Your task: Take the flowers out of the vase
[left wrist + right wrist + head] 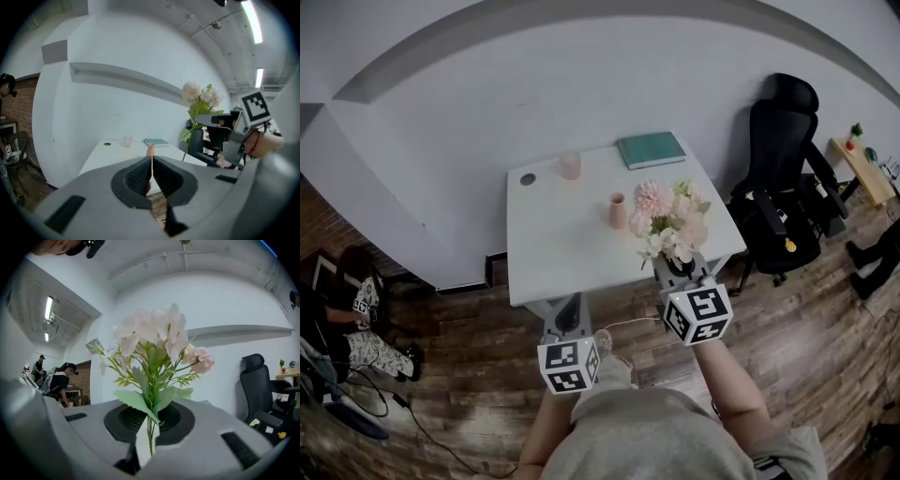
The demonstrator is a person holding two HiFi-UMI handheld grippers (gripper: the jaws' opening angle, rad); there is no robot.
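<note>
Flowers [669, 221] were clear of the vase [618, 211], held up just right of it and a little nearer to me, over the near right part of the tabletop [553, 253]. The right gripper [677, 266] had its fingers [132, 419] pinching the thin green stems low down, with the leaves and pale pink blooms standing above the pinch. The left gripper [571, 305] hung off the tabletop's near edge, left of the vase and nearer me, its fingers [137, 178] pressed together on nothing.

What worried me was the grip: a top-heavy bunch on slim stems, caught only at the bottom. I judged that a quick swing could make it swivel or let one stem slide out. The vase was narrow and stood upright close to the bunch, so a low sweep of leaves or gripper toward it could tip it.

My count: one vase, one bunch of flowers with several blooms (I could not count the stems), one cup [570, 165] behind the vase, one green book [651, 149] beyond it to the right, one small dark disc [528, 178] beyond it to the left, one black chair [783, 173] well to its right, and two grippers.
</note>
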